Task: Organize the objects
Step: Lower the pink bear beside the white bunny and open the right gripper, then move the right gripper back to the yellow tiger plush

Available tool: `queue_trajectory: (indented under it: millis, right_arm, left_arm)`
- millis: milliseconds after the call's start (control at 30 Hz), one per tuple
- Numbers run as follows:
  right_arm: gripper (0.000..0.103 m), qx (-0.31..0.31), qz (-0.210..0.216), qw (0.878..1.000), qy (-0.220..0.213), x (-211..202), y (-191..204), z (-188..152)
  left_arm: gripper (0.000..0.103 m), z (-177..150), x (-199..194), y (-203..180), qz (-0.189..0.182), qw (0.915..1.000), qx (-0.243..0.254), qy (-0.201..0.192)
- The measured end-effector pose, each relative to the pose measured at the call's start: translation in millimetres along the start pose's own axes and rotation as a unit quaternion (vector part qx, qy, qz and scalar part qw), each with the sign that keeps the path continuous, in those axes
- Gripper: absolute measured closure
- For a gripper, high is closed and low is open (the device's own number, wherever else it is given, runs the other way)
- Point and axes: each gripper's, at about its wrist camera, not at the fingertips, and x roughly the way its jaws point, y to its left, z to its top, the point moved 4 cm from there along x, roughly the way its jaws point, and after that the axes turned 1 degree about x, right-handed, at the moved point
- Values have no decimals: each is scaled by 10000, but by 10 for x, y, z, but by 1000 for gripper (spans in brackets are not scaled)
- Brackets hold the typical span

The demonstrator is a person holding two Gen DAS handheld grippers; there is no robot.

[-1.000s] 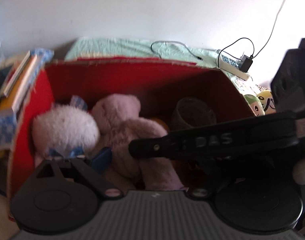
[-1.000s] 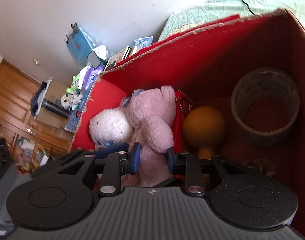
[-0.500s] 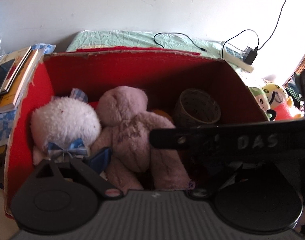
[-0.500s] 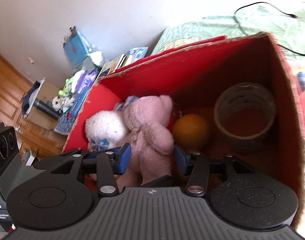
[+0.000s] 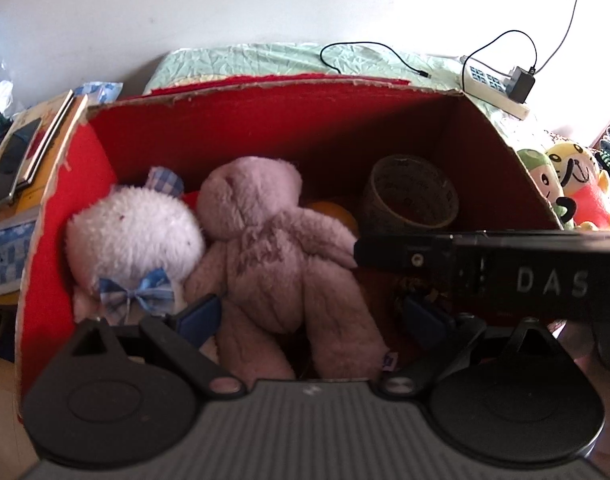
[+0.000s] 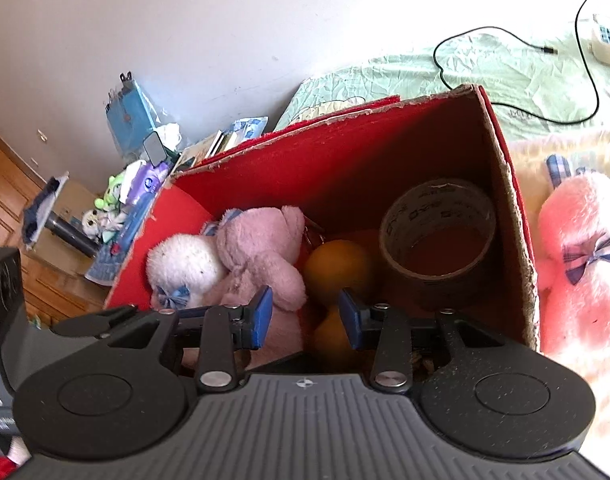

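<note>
- Red cardboard box (image 5: 265, 120), open-topped with a torn rim, is set on a pale green bedsheet (image 5: 265, 56); it is seen from above in both wrist views.
- Pink plush bear (image 5: 281, 248) is laid face down in the box, head toward 12 o'clock, legs toward 6 o'clock.
- White plush toy (image 5: 133, 236) with a blue checked bow is pressed against the bear at its 9 o'clock, against the left wall.
- Orange ball (image 6: 337, 266) is lodged at the bear's 3 o'clock; a second orange shape is seen just below it, blurred.
- Roll of brown packing tape (image 6: 437, 240) is lying flat in the far right corner of the box, at the ball's 3 o'clock.
- Left gripper (image 5: 313, 312) is held over the near rim, blue pads spread wide on either side of the bear's legs, nothing gripped.
- Right gripper (image 6: 305, 316) is held over the near rim, pads parted with a moderate gap, empty, in line with the ball.
- Pink plush toy (image 6: 581, 264) with a checked bow is lying outside the box, at its 3 o'clock.
- White power strip (image 5: 493, 88) with a black adapter is lying on the sheet at 1 o'clock from the box.
- Books (image 5: 29, 152) are stacked outside at 9 o'clock.
</note>
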Motion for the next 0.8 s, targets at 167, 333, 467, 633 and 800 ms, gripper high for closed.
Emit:
queue_trajectory:
  millis: [167,333,467,633,800]
  right_arm:
    - [66,-128,-179,9997,-116,-39,9,-34]
    - [66,-212,-290,9990,-281,-132,29,-73]
    - [66,-249,-324,9984,-380,-212,58,-121]
    - [66,-200,-314,9980,-502,-329,101,-164]
    - [65,-236,-318,9971,-652,-459,154,-209]
  left_arm:
    - [6,3,-54,-20,122,9999,-20,-11]
    - [5,-12,-139,-33,300,9995,-62,-82]
    - [6,-19,-223,-57,567,9982,-3,-181]
    - [5,-48,-354,-106,594,9978,44,-299]
    - [5,-74,-469,-170,714,9965,84,-434]
